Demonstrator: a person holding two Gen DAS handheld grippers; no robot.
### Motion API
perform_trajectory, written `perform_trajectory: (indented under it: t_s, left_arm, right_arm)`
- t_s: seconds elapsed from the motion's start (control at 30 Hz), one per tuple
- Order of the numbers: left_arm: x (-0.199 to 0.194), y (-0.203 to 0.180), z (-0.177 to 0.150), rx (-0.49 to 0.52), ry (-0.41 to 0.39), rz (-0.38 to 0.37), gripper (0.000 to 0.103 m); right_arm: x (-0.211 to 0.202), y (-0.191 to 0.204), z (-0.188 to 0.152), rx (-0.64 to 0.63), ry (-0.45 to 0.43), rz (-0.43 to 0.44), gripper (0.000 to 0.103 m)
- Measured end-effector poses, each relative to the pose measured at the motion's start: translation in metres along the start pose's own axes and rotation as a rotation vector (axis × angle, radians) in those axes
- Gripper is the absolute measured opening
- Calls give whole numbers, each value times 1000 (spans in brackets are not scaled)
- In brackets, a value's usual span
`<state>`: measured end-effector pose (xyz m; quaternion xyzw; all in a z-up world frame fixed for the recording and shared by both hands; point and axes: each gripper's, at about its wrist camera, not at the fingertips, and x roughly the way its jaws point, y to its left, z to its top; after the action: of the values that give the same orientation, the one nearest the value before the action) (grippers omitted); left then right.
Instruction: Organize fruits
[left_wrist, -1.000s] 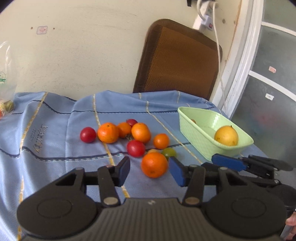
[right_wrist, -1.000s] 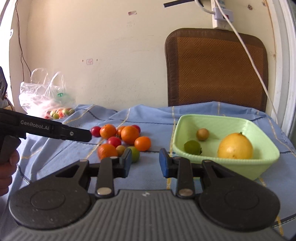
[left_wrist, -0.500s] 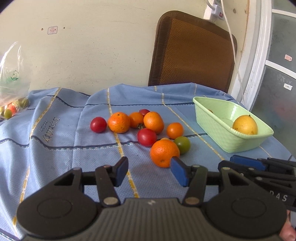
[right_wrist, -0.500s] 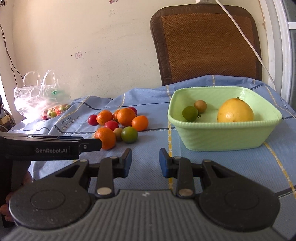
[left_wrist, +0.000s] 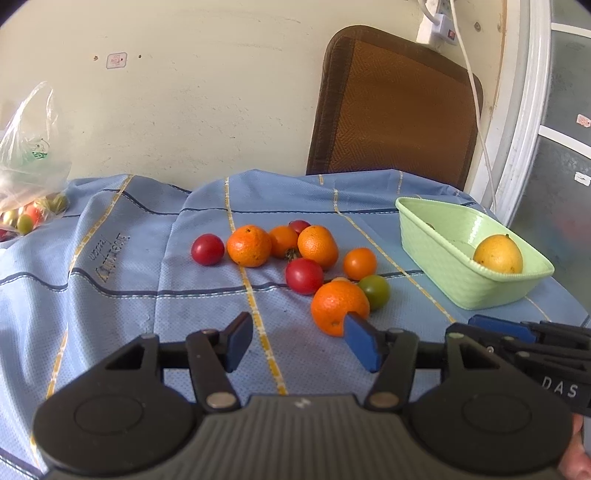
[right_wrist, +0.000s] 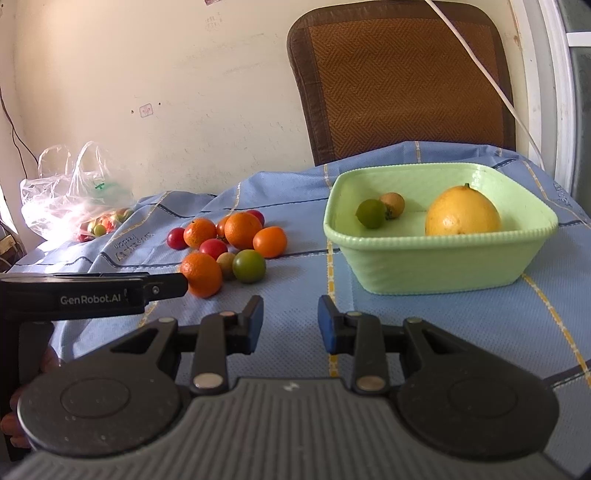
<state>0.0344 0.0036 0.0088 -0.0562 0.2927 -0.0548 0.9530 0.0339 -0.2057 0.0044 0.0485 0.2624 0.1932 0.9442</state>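
The worktop (left_wrist: 110, 295) lay under a blue cloth with yellow and dark stripes, and a brown woven chair back (right_wrist: 402, 77) stood behind it against the wall; a pale green basket (right_wrist: 439, 266) sat on the cloth to the right, holding a large yellow citrus (right_wrist: 461, 212), a small green fruit (right_wrist: 371, 213) and a smaller tan one (right_wrist: 393, 203) touching it; a clear plastic bag (right_wrist: 74, 195) with more small fruit rested at the far left; a loose cluster of fruit lay on the cloth left of the basket, well apart from it, with the nearest orange (left_wrist: 338, 301) beside a green tomato (left_wrist: 375, 291) and a red tomato (left_wrist: 303, 275); the left gripper (left_wrist: 299, 341) hovered low with its blue pads spread wide and empty, the right pad overlapping the nearest orange in view; the right gripper (right_wrist: 290, 323) hung in front of the basket, pads likewise apart, holding nothing.
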Motion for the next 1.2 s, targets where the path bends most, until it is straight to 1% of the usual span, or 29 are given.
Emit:
perform_trajectory:
  t_s: [0.13,0.3,0.4,0.5,0.6,0.73,0.83,0.9,1.0,1.03,1.1,1.2]
  left_arm:
    - [1,1,0,-4,3,4,57]
    - [1,1,0,-7,3,14,57]
    - [1,1,0,-6,2,16,58]
    - [2,2,1,-3,2,16,59]
    - [1,2,0,-3,0,18,60]
    - [1,2,0,-1,-2,16,61]
    - [0,2,0,5,-9,11,62]
    - [0,1,-1,11,-15,10,63]
    - [-1,-1,-1,23,-25,9,64]
    - [-2,-1,-1,29,-28,7,65]
    - [-3,-3,-1,44,-36,1,69]
    - [-5,-8,-3,74,-53,2,71]
  right_arm:
    - [3,-3,2,24,9,-2,35]
    - [10,-4,9,16,1,-26,35]
    - [14,-11,12,44,-8,-48,35]
    - [16,-18,14,81,3,-34,34]
    - [15,-18,14,85,-12,-53,33]
    - [14,-27,15,142,-40,-96,34]
    - [12,-31,14,167,-46,-94,35]
    - [11,-27,13,148,-51,-84,35]
    - [10,-15,11,76,-56,-74,37]
    - [9,-12,11,60,-56,-67,43]
    - [9,-13,11,57,-58,-63,44]
    - [9,-17,11,84,-59,-59,44]
